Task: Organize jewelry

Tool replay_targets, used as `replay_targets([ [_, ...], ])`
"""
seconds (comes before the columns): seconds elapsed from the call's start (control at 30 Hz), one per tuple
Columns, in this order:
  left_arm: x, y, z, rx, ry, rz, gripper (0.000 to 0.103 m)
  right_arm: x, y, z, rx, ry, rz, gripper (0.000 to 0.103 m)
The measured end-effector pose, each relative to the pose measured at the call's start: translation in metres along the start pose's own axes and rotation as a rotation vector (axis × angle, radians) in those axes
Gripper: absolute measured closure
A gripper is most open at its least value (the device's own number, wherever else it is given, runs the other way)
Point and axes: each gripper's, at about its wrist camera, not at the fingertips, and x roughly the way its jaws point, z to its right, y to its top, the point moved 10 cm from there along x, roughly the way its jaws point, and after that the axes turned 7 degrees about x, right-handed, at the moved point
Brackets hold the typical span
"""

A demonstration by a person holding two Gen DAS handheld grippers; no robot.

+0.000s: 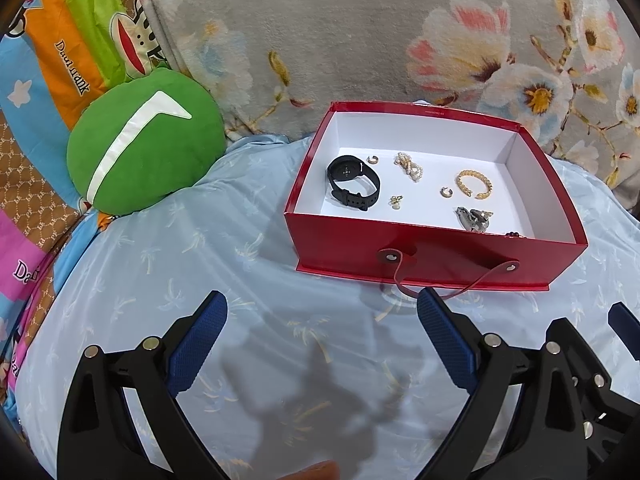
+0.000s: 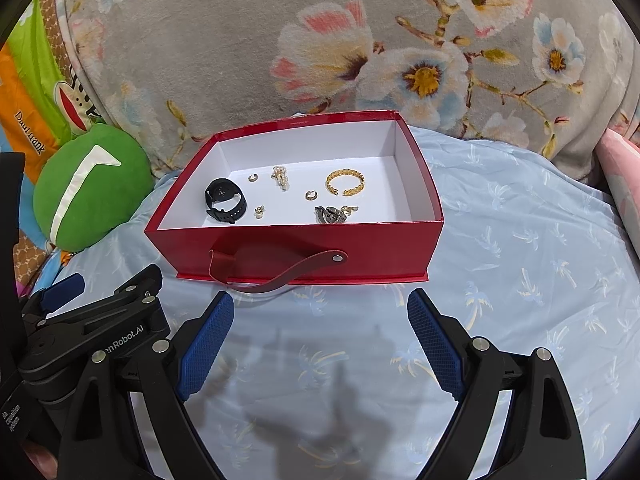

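A red box point(image 1: 432, 250) point(image 2: 296, 244) with a white inside and a strap handle point(image 2: 280, 276) stands on a pale blue bedsheet. In it lie a black watch point(image 1: 354, 182) point(image 2: 224, 198), a pearl piece point(image 1: 409, 166) point(image 2: 281, 177), a gold chain bracelet point(image 1: 475, 184) point(image 2: 345, 183), small gold earrings point(image 1: 446, 192) point(image 2: 311, 195), and a silver metal piece point(image 1: 473, 217) point(image 2: 331, 214). My left gripper point(image 1: 322, 312) and right gripper point(image 2: 320, 308) both stand open over the sheet, short of the box, with nothing between their fingers.
A green round cushion point(image 1: 144, 148) point(image 2: 90, 188) lies left of the box on a colourful cartoon cloth point(image 1: 52, 60). A grey floral blanket point(image 1: 380, 40) point(image 2: 320, 40) rises behind the box. Pale blue sheet point(image 2: 520, 260) spreads to the right.
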Motion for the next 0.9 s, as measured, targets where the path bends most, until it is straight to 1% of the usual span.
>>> replay_targets([
  [0.9, 0.0005, 0.0005, -0.0012, 0.001, 0.001, 0.0, 0.01, -0.0001, 0.0003, 0.001, 0.002, 0.0, -0.001, 0.017],
])
